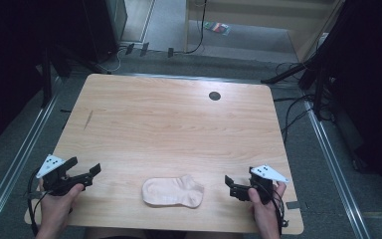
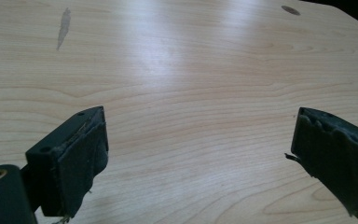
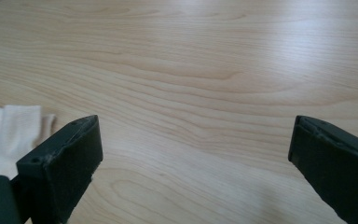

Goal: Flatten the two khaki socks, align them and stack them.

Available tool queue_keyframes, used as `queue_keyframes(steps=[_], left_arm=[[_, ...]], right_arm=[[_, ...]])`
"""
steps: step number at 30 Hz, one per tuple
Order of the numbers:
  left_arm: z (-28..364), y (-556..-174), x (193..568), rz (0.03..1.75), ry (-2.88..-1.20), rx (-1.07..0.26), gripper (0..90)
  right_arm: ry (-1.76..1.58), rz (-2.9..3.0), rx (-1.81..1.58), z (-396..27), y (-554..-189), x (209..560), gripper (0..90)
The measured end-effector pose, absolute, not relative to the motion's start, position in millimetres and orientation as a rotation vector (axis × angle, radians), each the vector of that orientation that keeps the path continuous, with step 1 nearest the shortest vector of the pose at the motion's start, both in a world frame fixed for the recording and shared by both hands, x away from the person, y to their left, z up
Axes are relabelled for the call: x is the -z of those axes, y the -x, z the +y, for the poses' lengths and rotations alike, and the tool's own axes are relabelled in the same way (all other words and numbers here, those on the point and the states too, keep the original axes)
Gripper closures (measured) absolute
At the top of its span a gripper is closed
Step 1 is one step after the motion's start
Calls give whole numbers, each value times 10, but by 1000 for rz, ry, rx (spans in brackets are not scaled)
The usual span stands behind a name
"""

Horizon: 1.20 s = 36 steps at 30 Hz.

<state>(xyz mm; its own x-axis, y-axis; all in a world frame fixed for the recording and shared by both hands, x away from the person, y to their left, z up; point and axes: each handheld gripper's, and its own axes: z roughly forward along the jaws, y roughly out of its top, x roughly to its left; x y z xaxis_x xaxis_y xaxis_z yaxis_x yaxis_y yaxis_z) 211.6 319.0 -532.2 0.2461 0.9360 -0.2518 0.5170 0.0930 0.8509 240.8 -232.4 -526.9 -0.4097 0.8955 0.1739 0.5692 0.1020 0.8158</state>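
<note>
One wooden table (image 1: 179,124), bare apart from a pale pink sock (image 1: 173,191) lying flat near its front edge. Left gripper (image 1: 82,173) sits well to the sock's left, jaws spread apart, nothing held. Right gripper (image 1: 233,187) just beside the sock's toe end, jaws also apart.

No readable text, labels, brands, numbers or signs on anything shown

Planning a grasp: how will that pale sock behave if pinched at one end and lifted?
The sock lies flat and thin on the table, so it probably droops limply. It looks light, and likely slides or bunches if pushed.
</note>
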Motion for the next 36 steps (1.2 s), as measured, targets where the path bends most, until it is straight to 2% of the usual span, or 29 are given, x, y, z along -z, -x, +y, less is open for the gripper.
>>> queue_keyframes(steps=[21, 36], left_arm=[[3677, -2109, 5434, 1497, -1594, -596, 23], [3800, -2124, 5514, 1529, -1543, -556, 23]], right_arm=[[-1527, 1878, -1135, -3064, -2382, 5368, 25], [-1561, 1776, -1156, -3255, -2330, 5423, 26]])
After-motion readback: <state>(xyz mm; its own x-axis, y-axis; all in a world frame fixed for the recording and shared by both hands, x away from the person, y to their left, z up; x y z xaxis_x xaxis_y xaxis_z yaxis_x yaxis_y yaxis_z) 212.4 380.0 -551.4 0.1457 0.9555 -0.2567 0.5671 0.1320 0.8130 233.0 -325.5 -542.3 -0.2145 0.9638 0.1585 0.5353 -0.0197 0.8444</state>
